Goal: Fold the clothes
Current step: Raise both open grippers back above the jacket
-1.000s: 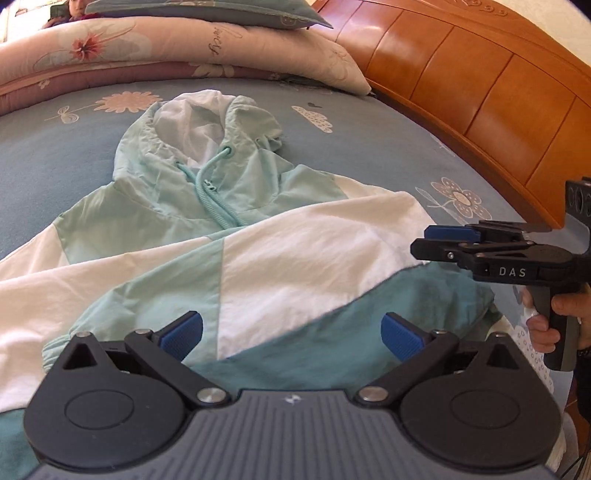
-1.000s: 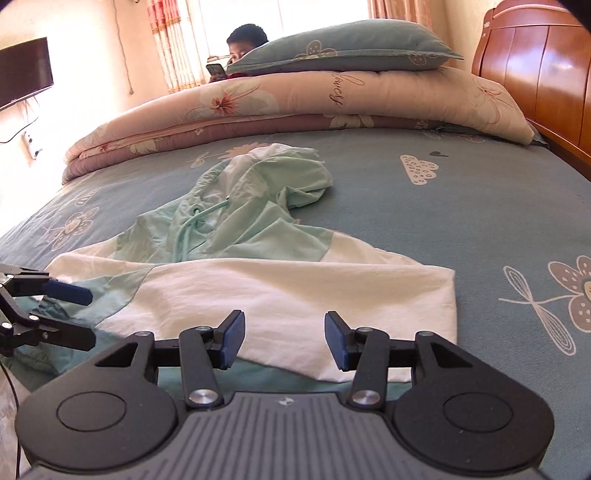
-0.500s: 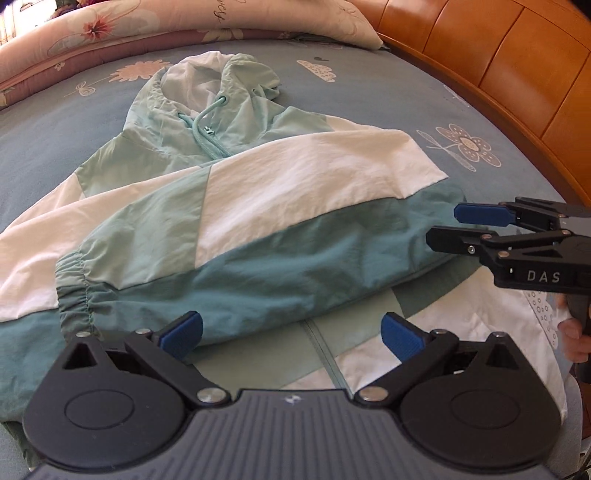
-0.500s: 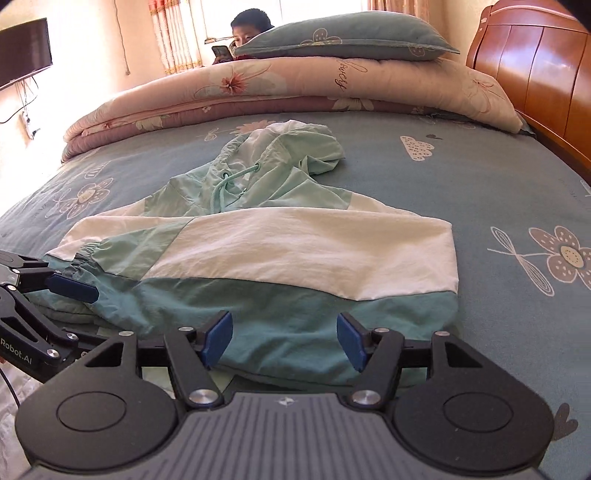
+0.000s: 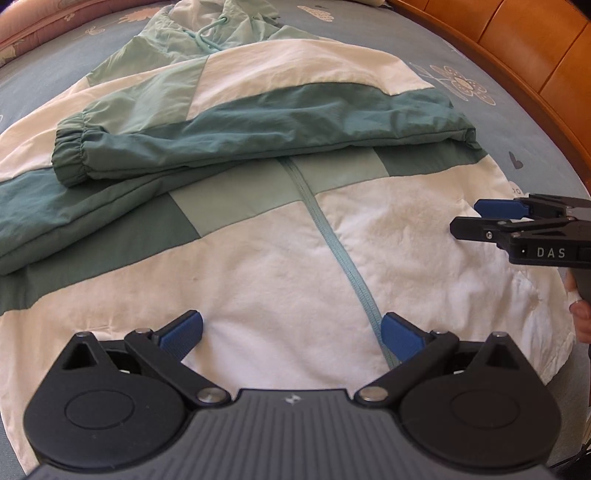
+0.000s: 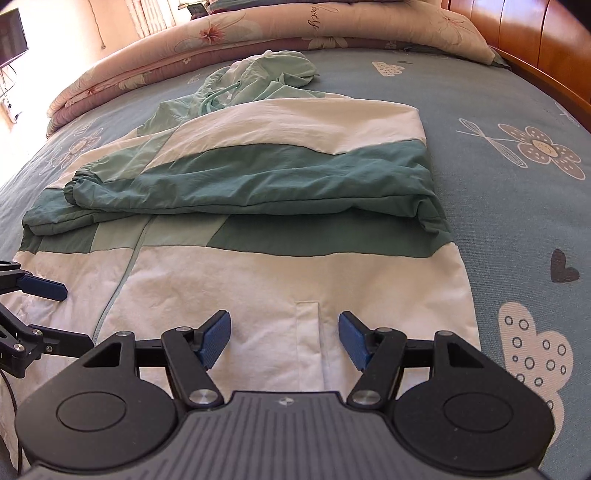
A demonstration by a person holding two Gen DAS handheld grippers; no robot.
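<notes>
Wooden headboard [image 6: 524, 33] and quilts [image 6: 258, 33] flank jacket [image 6: 258, 273]; both hand-held grippers [image 5: 291, 330] [image 6: 284, 338] apart.

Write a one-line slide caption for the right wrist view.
Open right gripper hovers over the white hem of a hooded jacket with sleeves folded across, spread on a floral bed.

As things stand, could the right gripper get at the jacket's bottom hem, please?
Probably yes: the right gripper is open and hovers over the white lower panel of the jacket, with nothing lying between it and the hem.
</notes>
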